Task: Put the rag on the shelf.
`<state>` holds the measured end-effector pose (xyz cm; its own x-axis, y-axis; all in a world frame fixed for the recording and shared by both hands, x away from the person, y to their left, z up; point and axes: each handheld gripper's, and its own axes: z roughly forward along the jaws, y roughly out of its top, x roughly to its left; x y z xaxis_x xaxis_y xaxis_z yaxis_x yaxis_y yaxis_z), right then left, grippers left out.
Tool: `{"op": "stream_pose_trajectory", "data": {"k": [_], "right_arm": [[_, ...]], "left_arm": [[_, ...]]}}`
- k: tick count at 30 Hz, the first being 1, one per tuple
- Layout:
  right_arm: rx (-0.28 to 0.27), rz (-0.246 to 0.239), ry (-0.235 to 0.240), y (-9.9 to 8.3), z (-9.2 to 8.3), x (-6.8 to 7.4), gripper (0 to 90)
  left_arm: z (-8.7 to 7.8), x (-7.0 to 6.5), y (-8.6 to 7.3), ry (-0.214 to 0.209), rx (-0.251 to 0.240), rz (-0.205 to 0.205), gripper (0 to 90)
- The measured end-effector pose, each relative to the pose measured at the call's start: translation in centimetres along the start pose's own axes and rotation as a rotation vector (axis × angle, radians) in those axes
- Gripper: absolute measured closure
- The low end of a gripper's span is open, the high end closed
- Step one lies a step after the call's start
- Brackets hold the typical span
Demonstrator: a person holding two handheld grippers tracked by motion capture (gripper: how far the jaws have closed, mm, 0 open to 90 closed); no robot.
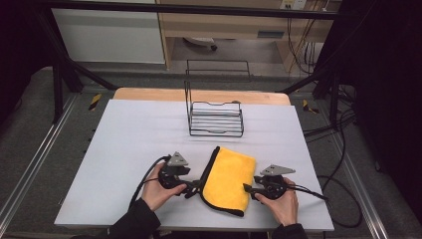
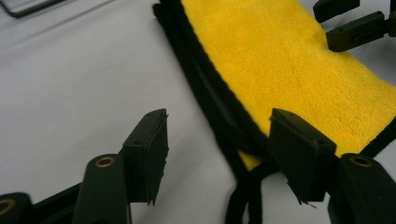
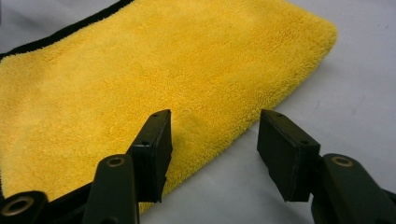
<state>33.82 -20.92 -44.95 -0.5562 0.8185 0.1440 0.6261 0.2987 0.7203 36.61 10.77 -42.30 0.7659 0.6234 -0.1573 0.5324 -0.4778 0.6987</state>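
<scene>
Left hand (image 1: 158,188), lower left of centre in high view, grips left gripper (image 1: 194,188); fingers (image 2: 148,149) parted, nothing pressed between. Right hand (image 1: 282,203), lower right, grips right gripper (image 1: 247,187); fingers (image 3: 152,154) parted likewise. Grippers point inward toward each other, low over counter. Dark sleeves at bottom edge.

A folded yellow towel (image 1: 228,183) lies near the tabletop's (image 1: 129,134) six o'clock edge. The left gripper (image 1: 195,187) sits at the towel's nine o'clock edge, the right gripper (image 1: 247,187) at its three o'clock edge. A black wire rack (image 1: 215,119) stands at twelve o'clock, well apart.
</scene>
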Motion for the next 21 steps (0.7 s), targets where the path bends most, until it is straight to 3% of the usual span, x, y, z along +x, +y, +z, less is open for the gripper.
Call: {"op": "stream_pose_trajectory", "data": {"k": [4,8,10,14,16,21], "right_arm": [[0.006,0.024,-0.004,-0.2,0.1,0.2,51.1],[0.007,0.064,-0.003,-0.5,0.1,0.7,57.3],[0.004,0.072,-0.005,-0.6,0.2,0.8,60.4],[0.010,0.103,0.014,-0.6,0.2,0.9,70.9],[0.009,0.126,0.023,-0.5,0.3,1.0,81.6],[0.013,0.126,0.031,-0.4,0.2,0.8,87.6]], "left_arm": [[1.3,-0.5,0.2,-0.007,0.031,-0.012,46.6],[2.4,-0.7,0.2,-0.021,0.065,-0.054,55.2],[2.8,-0.8,0.1,-0.007,0.086,-0.059,56.6],[2.9,-0.8,0.0,-0.010,0.087,-0.091,58.9],[2.9,-0.8,0.0,-0.025,0.096,-0.122,64.4],[2.9,-0.8,0.0,-0.056,0.103,-0.158,74.5]]}}
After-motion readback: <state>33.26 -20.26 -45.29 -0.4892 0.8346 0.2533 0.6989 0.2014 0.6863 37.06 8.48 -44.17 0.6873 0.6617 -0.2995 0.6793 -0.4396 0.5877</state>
